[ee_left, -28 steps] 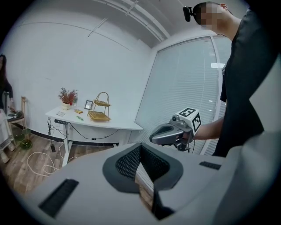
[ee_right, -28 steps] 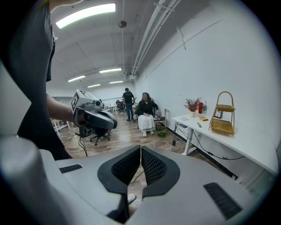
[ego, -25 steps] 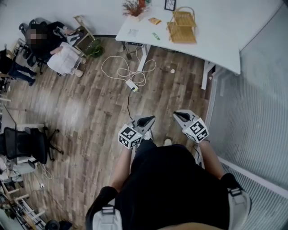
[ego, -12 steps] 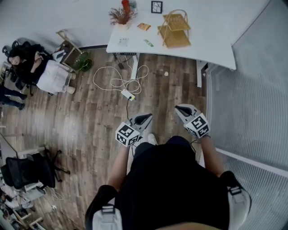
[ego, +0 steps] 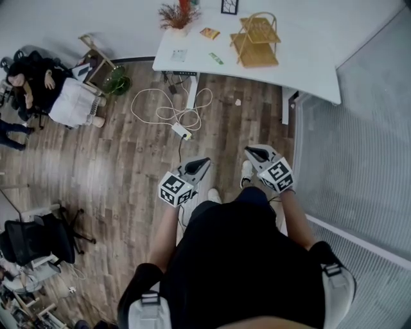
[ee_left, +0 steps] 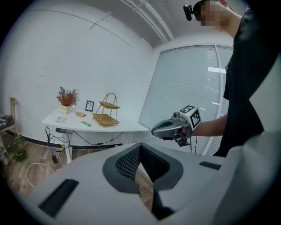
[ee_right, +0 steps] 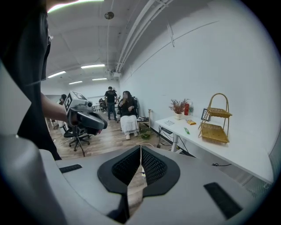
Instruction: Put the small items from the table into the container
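Since a second ago the person has stepped on across the wooden floor (ego: 122, 154), and a white shoe (ego: 246, 172) now shows out ahead between the two grippers, which have travelled along in front of the body. The left gripper (ego: 204, 160) has its fingers clenched together with nothing between them, and the right gripper (ego: 252, 153) is the same, shut and empty. Both are well apart from the white bench (ego: 302, 45), which stands against the far wall. On that bench the two-tier basket rack (ego: 255, 40) sits upright, and the small items lie just to its left: an orange packet (ego: 209, 33), a green packet (ego: 216, 58) and a flat card (ego: 179, 56), near a potted dried plant (ego: 175, 16) and a small picture frame (ego: 228, 6). A looped white cable (ego: 164, 109) and a power strip (ego: 180, 131) lie on the floor beside the bench leg. A glass wall with blinds (ego: 359, 148) runs along the right. At the far left a seated person (ego: 38, 80) is in view, and a black office chair (ego: 38, 238) stands nearer.
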Demonstrator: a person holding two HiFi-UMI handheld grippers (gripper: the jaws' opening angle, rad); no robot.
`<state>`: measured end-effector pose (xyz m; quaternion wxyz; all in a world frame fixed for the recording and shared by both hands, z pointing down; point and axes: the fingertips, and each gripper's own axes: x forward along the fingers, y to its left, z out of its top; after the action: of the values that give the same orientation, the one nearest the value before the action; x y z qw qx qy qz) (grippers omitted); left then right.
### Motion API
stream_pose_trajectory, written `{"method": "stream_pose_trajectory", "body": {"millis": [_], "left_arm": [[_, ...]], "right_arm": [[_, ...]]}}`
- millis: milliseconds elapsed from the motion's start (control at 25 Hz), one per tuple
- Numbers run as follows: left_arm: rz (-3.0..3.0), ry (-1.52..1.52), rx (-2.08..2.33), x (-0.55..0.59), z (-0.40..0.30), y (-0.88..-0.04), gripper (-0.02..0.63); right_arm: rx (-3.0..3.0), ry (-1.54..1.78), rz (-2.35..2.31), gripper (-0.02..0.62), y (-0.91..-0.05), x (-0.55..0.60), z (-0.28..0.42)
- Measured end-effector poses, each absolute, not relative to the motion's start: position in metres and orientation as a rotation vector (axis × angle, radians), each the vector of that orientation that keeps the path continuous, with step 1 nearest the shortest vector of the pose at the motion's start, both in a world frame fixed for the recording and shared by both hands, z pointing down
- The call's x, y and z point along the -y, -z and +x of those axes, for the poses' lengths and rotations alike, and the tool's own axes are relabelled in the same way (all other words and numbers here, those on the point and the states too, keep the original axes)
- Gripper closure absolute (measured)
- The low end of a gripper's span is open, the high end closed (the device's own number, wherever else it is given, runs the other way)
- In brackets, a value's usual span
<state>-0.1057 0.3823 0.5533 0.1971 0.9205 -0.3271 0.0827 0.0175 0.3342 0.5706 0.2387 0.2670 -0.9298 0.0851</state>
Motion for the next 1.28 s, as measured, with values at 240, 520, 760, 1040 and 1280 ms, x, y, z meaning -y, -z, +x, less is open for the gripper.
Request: {"method": "stream_pose_trajectory", "body": {"millis": [240,520,760,1040,1280], "left_arm": [[2.518,-0.243,0.976,-0.350,-0.094,-0.559,0.603],[2.523,-0.276,1.035,-0.290,-0.050,-0.549,0.603],[2.489,-0.291,1.121,-0.249,-0.014,-0.538,0.603],[2.449,-0.318,1.198,-0.224,0.002,-0.535,0.603],[2.453,-0.309,1.171,-0.202,0.003,-0.543,0.603]], "right_arm": [[2.577,-0.229,0.643,0.569,-0.576,-0.294,0.018],[2.613,-0.180,0.527,0.569,-0.575,-0.234,0.048],[2.639,-0.184,0.418,0.569,-0.576,-0.195,0.078],[2.637,-0.166,0.314,0.569,-0.581,-0.171,0.100],[2.627,-0.200,0.372,0.569,-0.587,-0.152,0.110]]}}
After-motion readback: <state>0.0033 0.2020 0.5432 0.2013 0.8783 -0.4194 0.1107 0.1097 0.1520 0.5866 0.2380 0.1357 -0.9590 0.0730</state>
